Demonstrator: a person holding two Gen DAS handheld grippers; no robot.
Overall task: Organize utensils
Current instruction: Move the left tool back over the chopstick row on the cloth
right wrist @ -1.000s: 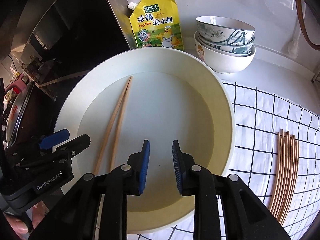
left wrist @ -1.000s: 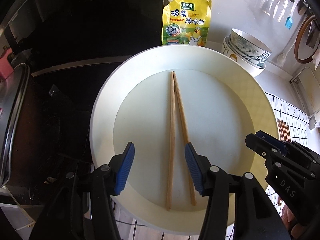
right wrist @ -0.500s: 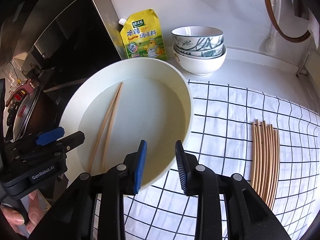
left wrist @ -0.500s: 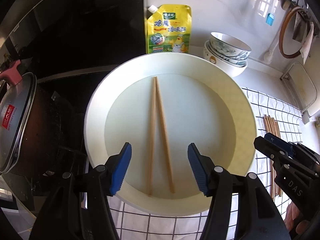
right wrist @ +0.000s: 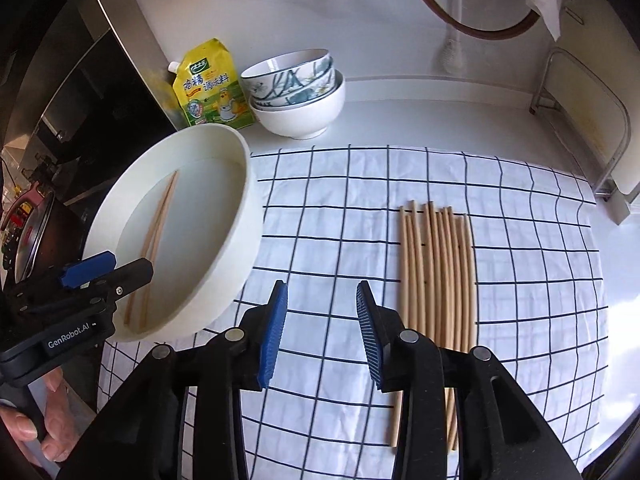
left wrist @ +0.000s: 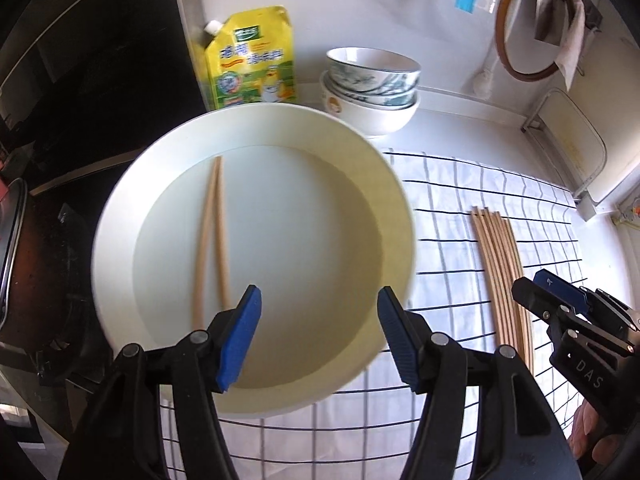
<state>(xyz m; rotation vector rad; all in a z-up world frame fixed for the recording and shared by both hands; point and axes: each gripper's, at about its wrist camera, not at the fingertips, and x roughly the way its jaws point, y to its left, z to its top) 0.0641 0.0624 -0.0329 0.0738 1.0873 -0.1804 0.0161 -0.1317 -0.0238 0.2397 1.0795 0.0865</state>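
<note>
From my left wrist view the left gripper (left wrist: 318,336) hangs spread and empty over the white basin (left wrist: 120,216) holding two chopsticks (left wrist: 212,236), while my right wrist view shows the right gripper (right wrist: 322,332) likewise released above the checked cloth (right wrist: 320,208), just beside the chopstick bundle (right wrist: 438,280).

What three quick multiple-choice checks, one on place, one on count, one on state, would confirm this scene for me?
1. Where does the chopstick bundle lie?
A. in the basin
B. on the checked cloth
C. in the top bowl

2. How many chopsticks are in the white basin?
A. two
B. four
C. none

3. How is the right tool?
A. shut on a chopstick
B. shut, empty
C. open, empty

Key: 1 B, the bundle rests on the cloth's grid lines; 2 A, one pair lies on the basin floor; 3 C, its blue pads stand apart with only cloth between.
</note>
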